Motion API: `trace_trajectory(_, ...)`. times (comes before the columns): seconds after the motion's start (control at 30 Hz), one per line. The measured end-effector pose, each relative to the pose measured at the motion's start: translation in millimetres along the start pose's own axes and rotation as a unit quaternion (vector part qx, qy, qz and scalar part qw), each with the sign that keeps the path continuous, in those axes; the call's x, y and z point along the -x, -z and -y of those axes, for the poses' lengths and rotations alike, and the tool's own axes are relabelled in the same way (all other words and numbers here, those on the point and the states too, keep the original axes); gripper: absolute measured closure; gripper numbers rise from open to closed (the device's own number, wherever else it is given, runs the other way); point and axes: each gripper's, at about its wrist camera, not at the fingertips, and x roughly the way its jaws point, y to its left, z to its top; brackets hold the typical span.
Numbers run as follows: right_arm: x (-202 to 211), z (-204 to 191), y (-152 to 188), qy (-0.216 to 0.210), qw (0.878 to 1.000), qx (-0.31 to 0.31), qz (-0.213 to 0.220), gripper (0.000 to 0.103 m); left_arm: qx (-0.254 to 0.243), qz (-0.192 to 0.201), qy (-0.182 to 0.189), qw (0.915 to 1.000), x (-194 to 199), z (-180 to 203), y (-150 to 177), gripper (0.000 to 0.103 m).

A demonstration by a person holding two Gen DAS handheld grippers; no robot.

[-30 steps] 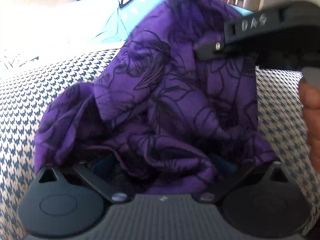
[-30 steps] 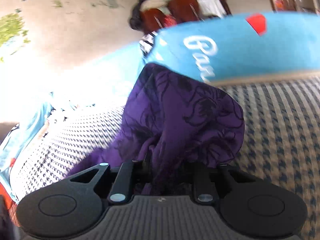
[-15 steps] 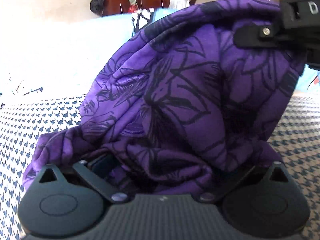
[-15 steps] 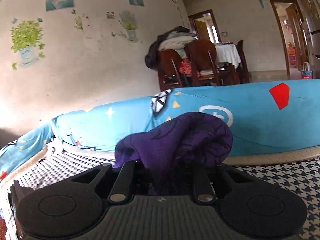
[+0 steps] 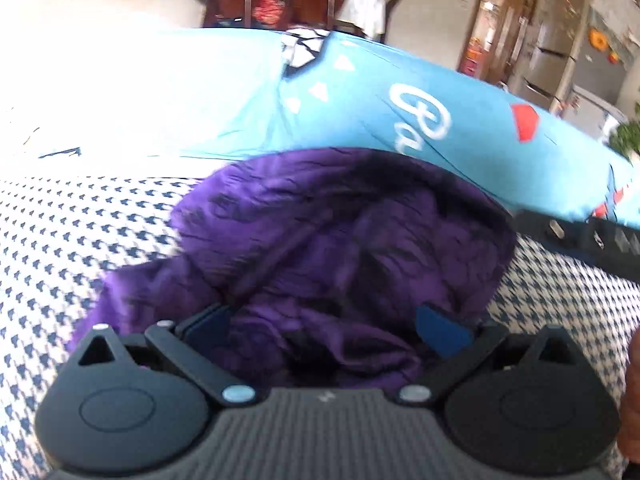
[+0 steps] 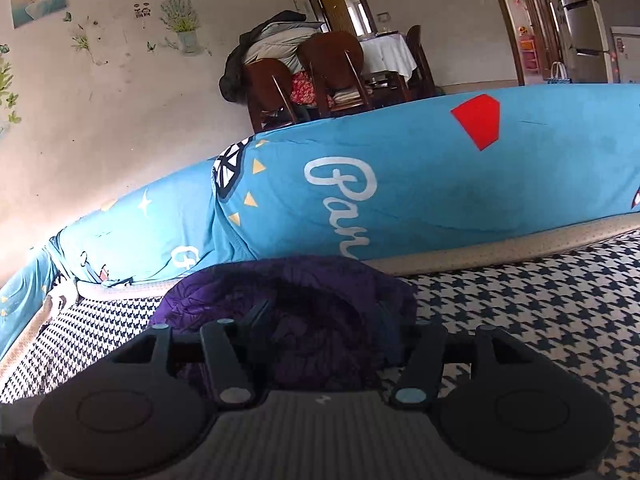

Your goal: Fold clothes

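A purple garment with black floral print (image 5: 344,248) lies bunched on the blue-and-white houndstooth surface (image 5: 80,232). My left gripper (image 5: 324,320) stands wide open with its blue pads (image 5: 440,334) on either side of the cloth. In the right wrist view the same garment (image 6: 288,300) sits heaped between the fingers of my right gripper (image 6: 320,320), whose jaws stand apart; the fingertips are buried in cloth. The other gripper's black body (image 5: 580,236) shows at the right edge of the left wrist view.
A bright blue printed cushion (image 6: 400,184) runs along the back of the houndstooth surface (image 6: 540,300). Behind it stand wooden chairs (image 6: 332,68) draped with clothes, a table, doorways and a fridge (image 6: 576,16). A hand (image 5: 632,392) shows at the right edge.
The garment, held up high half a second ago, has dropped into a low heap on the surface. Both grippers have opened and released the cloth.
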Motion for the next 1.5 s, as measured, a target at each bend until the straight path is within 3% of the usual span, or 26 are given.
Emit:
trace_trajectory(0.13, 1, -2, 8, -0.005, 1.0, 0.007, -0.022, 0.046, 0.028, -0.002, -0.007, 0.9996, -3, -22, -18, 0.0)
trace_trajectory(0.47, -8, 10, 48, -0.041, 0.994, 0.003, -0.106, 0.045, 0.03, 0.011, -0.008, 0.9995, 10, -57, -28, 0.0)
trace_trajectory(0.7, -19, 17, 72, -0.069, 0.986, -0.038, -0.147, 0.045, 0.069, -0.028, -0.088, 0.9934, -1, -88, -17, 0.0)
trace_trajectory(0.77, -20, 14, 78, -0.068, 0.985, -0.041, -0.152, 0.045, 0.089, -0.038, -0.084, 0.9917, -1, -97, -13, 0.0)
trace_trajectory(0.93, -16, 12, 84, -0.08, 0.984, -0.061, -0.149, 0.061, 0.129, -0.055, -0.052, 0.9888, 3, -112, -3, 0.0)
trace_trajectory(1.1, -13, 6, 89, -0.082, 0.985, -0.058, -0.142, 0.091, 0.135, -0.057, -0.019, 0.9891, 8, -107, 7, 0.0)
trace_trajectory(1.27, 5, -2, 88, -0.071, 0.991, -0.04, -0.106, 0.094, 0.119, -0.057, 0.002, 0.9913, 12, -93, 13, 0.0)
trace_trajectory(1.5, 61, 2, 74, -0.078, 0.994, -0.076, -0.022, 0.094, 0.104, -0.031, 0.028, 0.9937, 38, -82, 27, 0.0)
